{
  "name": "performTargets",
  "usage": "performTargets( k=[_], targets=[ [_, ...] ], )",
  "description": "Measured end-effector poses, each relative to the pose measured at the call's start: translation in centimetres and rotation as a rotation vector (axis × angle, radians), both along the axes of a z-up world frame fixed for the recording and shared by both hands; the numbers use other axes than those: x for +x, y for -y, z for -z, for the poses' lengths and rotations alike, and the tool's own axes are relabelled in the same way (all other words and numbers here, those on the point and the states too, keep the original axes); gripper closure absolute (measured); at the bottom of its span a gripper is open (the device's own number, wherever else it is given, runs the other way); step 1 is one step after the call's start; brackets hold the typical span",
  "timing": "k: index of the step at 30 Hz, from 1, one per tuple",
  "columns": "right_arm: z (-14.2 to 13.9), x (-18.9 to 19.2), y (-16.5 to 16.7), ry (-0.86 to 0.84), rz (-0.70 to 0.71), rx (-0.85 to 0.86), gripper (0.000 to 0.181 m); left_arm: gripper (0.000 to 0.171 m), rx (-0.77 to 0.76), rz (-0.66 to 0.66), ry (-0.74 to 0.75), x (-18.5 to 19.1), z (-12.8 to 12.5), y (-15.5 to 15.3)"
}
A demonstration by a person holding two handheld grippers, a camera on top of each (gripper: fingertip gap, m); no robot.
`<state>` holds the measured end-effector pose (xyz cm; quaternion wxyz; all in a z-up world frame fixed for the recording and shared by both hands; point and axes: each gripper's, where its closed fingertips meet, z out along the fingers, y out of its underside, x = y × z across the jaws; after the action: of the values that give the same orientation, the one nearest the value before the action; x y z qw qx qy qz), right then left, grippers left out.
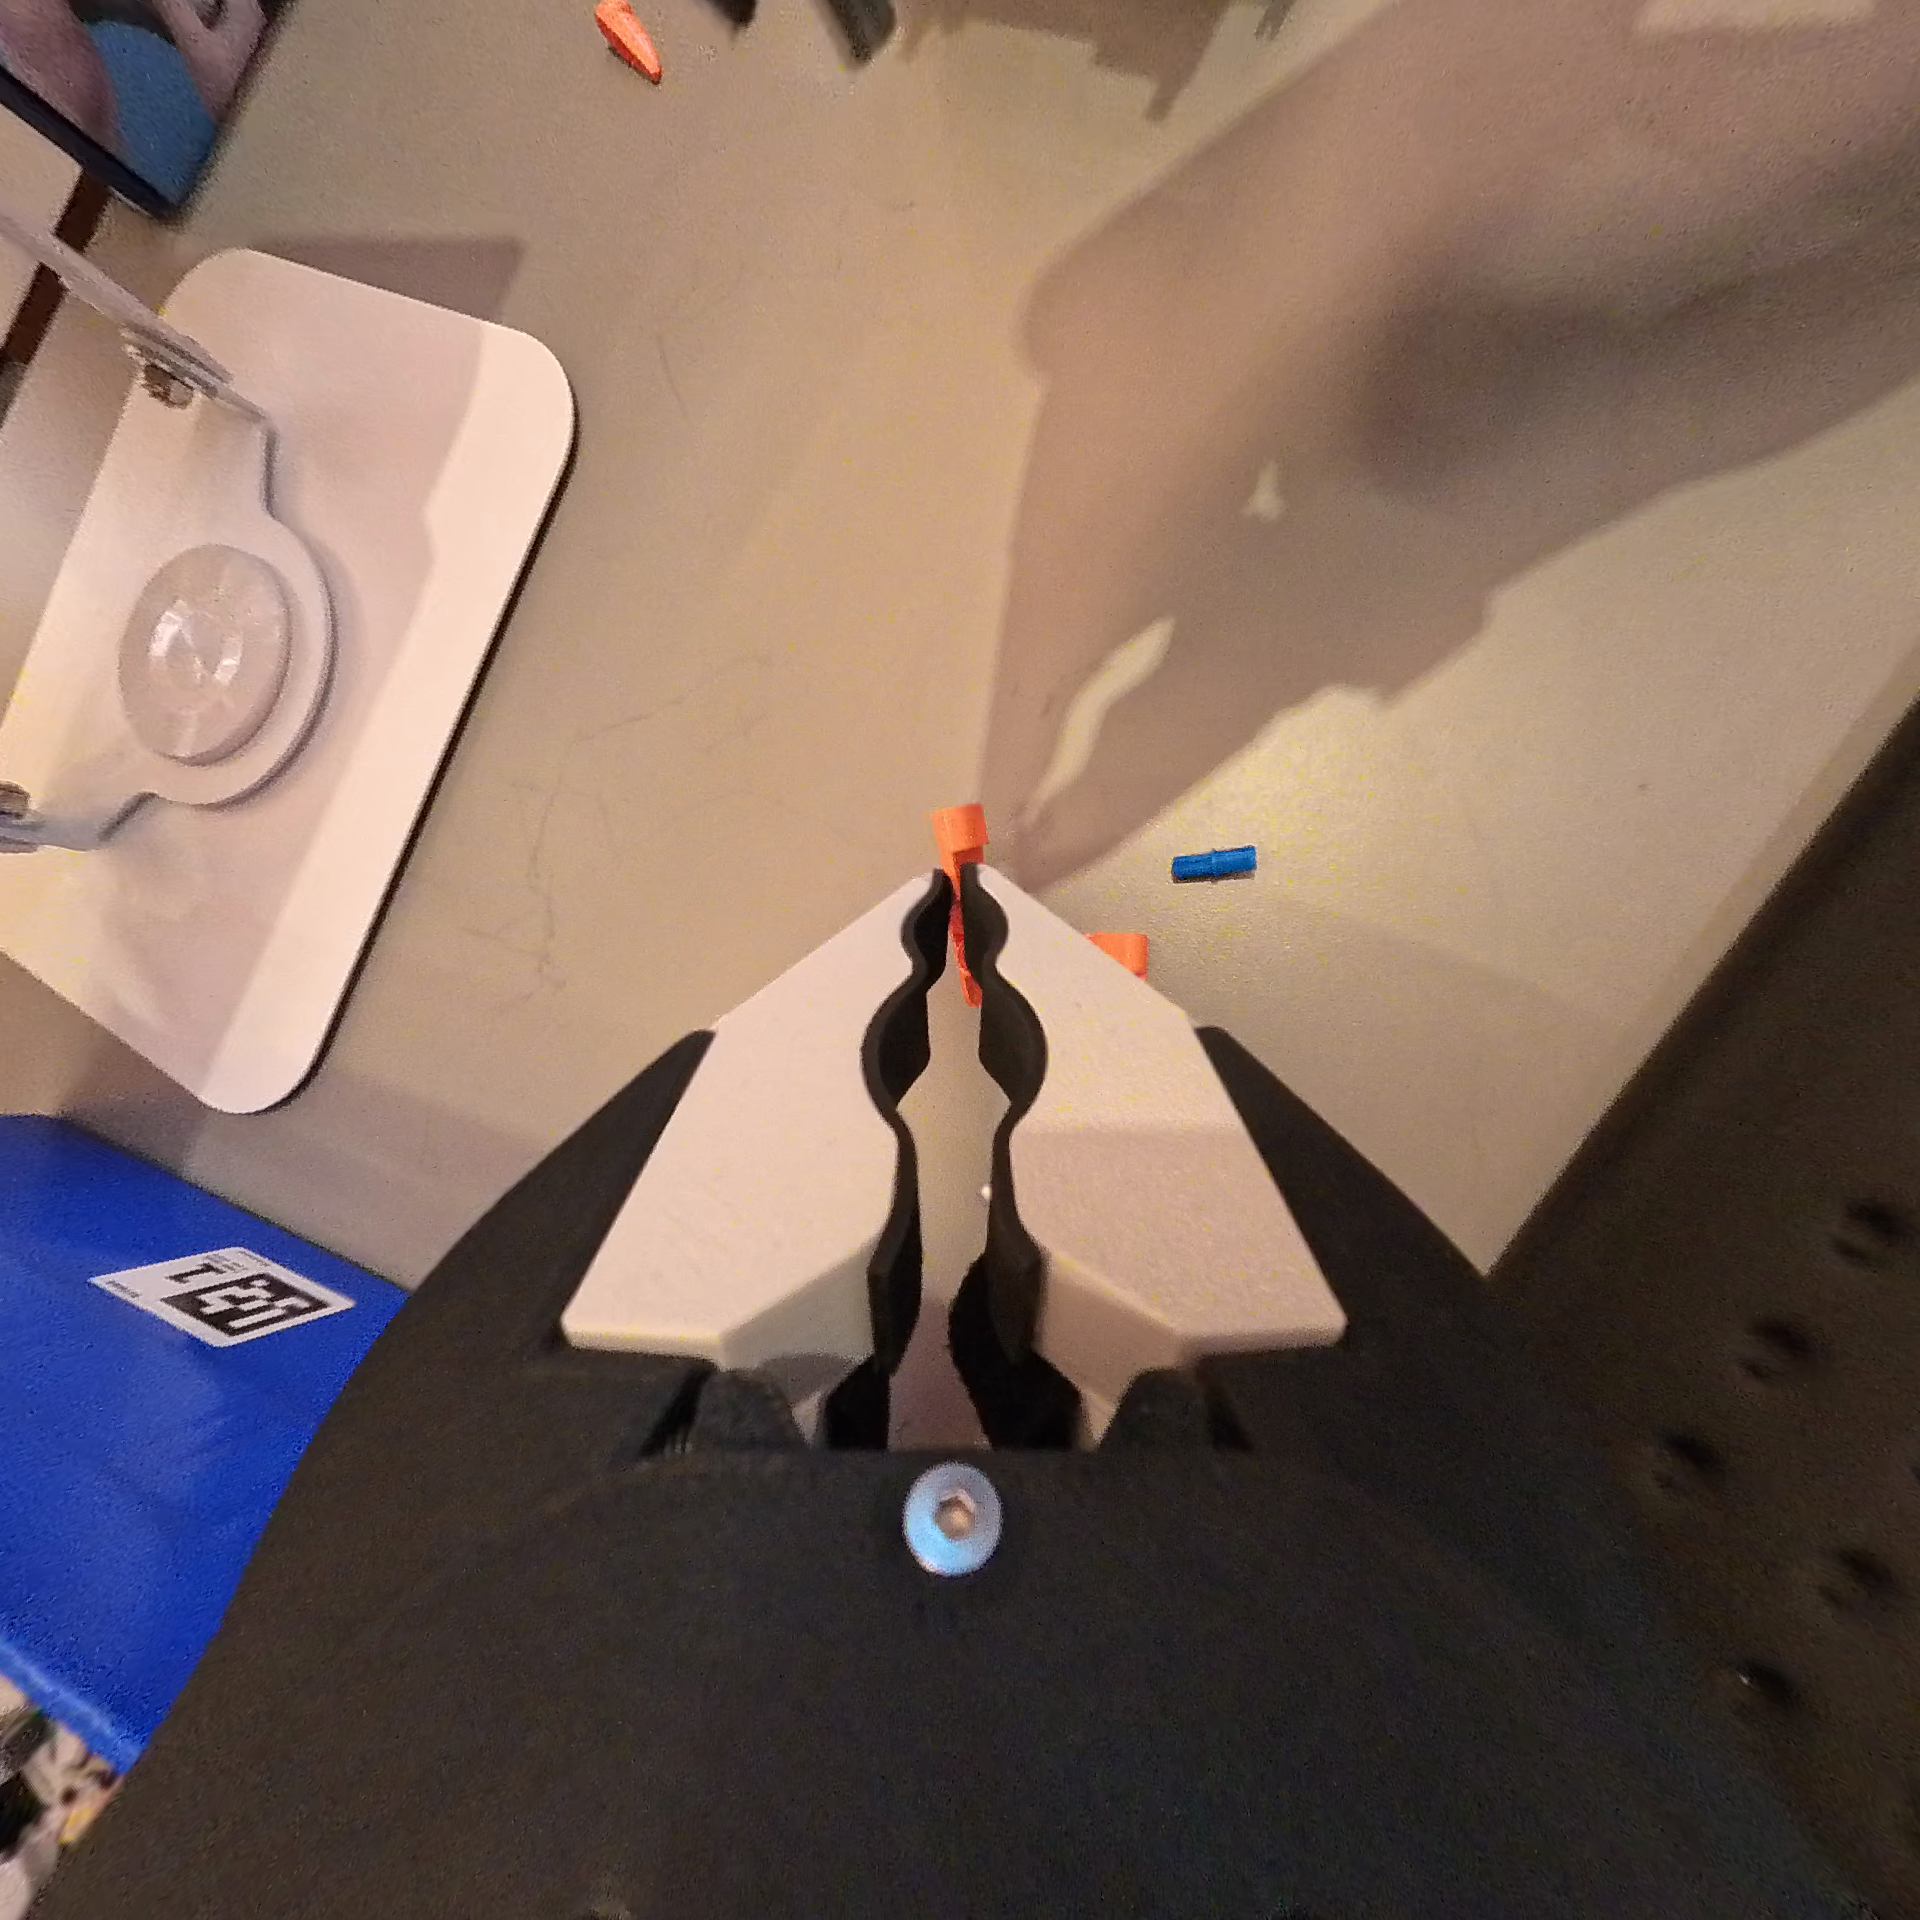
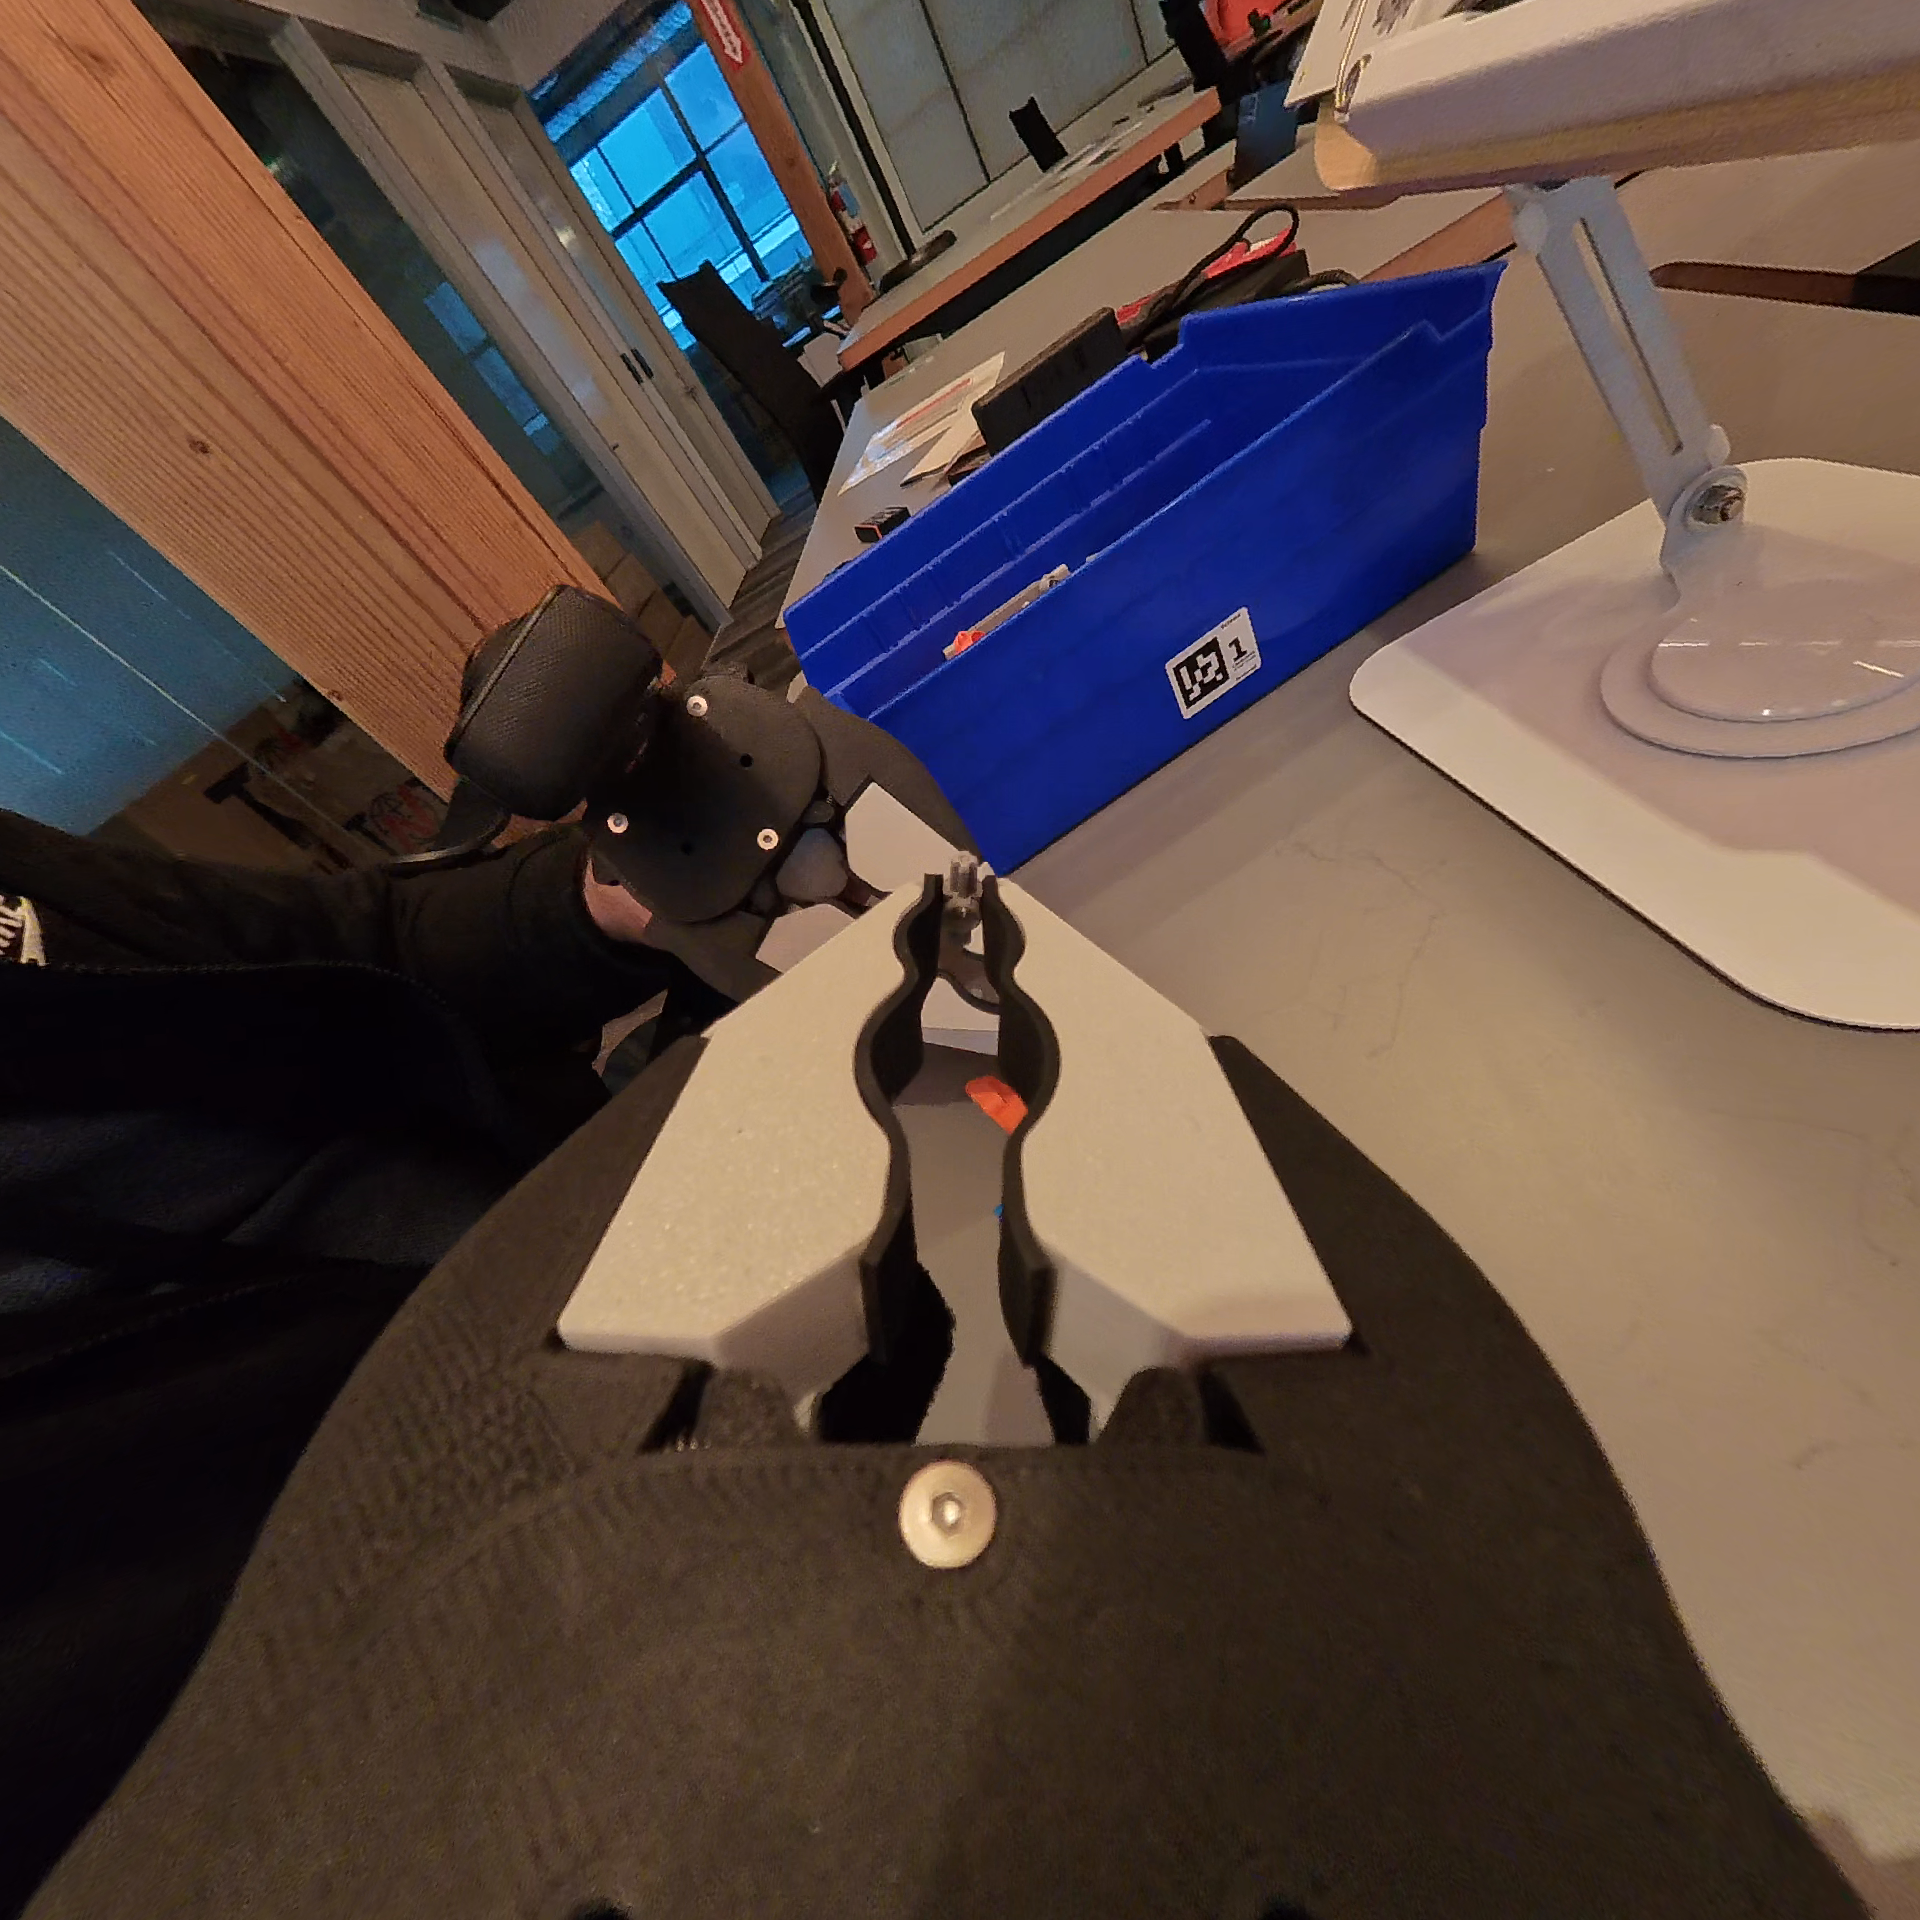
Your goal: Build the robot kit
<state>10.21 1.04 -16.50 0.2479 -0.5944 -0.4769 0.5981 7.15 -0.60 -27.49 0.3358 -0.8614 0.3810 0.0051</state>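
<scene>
My left gripper (image 1: 957, 883) is shut on a small orange plastic piece (image 1: 960, 831); the piece pokes out past the fingertips just above the beige table (image 1: 727, 520). A second orange piece (image 1: 1120, 949) lies partly behind the right finger, and a small blue pin (image 1: 1214, 863) lies on the table to the right. My right gripper (image 2: 961, 894) is shut on a small grey pin (image 2: 962, 883) held at the fingertips. The left gripper's black body (image 2: 686, 790), in a person's hand, shows beyond it. An orange piece (image 2: 994, 1101) shows through the gap between the right fingers.
A white stand base (image 1: 312, 623) with a clear dome sits at left; it also shows in the right wrist view (image 2: 1662, 779). A blue bin (image 2: 1195, 582) with a black-and-white tag stands behind it, at lower left in the left wrist view (image 1: 125, 1403). Another orange piece (image 1: 630, 36) lies far off.
</scene>
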Motion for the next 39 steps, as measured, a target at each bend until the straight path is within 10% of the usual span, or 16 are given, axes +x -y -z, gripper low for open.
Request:
performTargets(
  k=[7, 18, 39],
  targets=[
    [-0.4, 0.2, -0.3, -0.014, 0.01, -0.002, 0.177, 0.171, 0.042, -0.003, 0.143, 0.5, -1.6, 0.1],
    [-1.9, 0.7, -0.2, -0.081, 0.003, -0.056, 0.177, 0.171, 0.008, -0.008, 0.841, 2.1, -8.6, 0.5],
    [-1.3, 0.5, -0.2, -0.07, -0.004, -0.08, 0.177, 0.171, 0.085, -0.09, 0.655, 1.7, -8.5, -0.2]
  ],
)
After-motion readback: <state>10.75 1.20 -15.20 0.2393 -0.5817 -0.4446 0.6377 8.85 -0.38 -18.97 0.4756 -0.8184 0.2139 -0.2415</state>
